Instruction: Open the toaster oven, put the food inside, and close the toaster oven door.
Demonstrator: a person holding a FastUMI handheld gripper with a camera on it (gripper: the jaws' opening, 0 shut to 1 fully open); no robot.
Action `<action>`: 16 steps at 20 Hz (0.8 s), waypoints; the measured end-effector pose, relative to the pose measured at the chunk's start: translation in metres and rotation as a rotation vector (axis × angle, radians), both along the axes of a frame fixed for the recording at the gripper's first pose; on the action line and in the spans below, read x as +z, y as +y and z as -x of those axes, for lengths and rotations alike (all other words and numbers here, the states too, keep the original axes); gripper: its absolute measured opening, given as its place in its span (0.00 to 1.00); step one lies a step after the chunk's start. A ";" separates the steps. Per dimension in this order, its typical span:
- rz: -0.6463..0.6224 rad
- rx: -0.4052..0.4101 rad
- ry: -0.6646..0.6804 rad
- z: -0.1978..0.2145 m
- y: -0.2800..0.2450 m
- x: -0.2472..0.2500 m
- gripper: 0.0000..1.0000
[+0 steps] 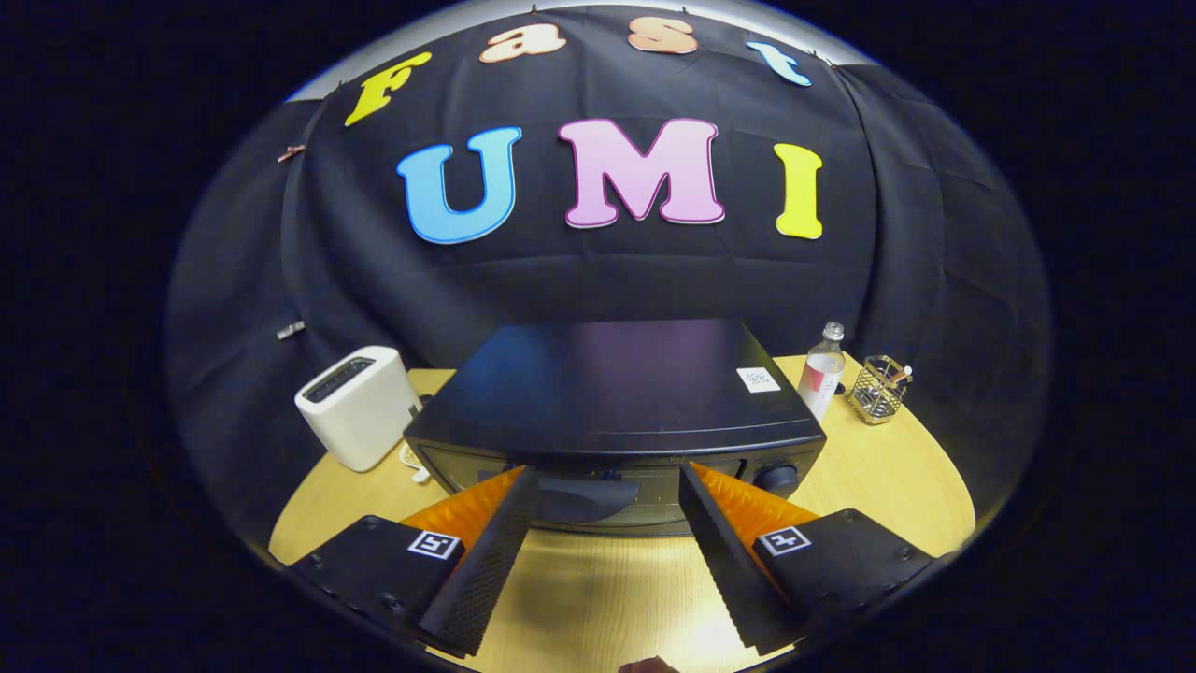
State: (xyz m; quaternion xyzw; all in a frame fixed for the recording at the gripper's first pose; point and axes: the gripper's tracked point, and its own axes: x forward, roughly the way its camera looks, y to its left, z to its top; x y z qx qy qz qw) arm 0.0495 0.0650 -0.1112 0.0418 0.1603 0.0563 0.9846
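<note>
the tongs (607,481) hovered spread wide either side of the handle (584,497) on the shut toaster oven (617,393), fitting either opening it or having closed it.

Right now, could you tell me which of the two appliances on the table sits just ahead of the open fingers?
The black toaster oven, its door closed, right at the open gripper; the white toaster stands off beside it.

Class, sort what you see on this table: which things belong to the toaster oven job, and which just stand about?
Job: toaster oven, door shut; its handle; open tongs spread at the handle.

Bystanders: white toaster, water bottle, wire holder.
</note>
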 end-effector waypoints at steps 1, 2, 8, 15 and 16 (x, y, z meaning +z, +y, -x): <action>-0.008 -0.009 -0.028 0.006 -0.008 0.013 0.99; -0.005 -0.019 -0.064 0.013 -0.019 0.026 0.99; 0.101 -0.087 -0.199 0.057 -0.090 0.074 0.99; 0.142 -0.200 -0.224 0.111 -0.147 0.086 0.99; 0.151 -0.209 -0.225 0.114 -0.151 0.086 0.99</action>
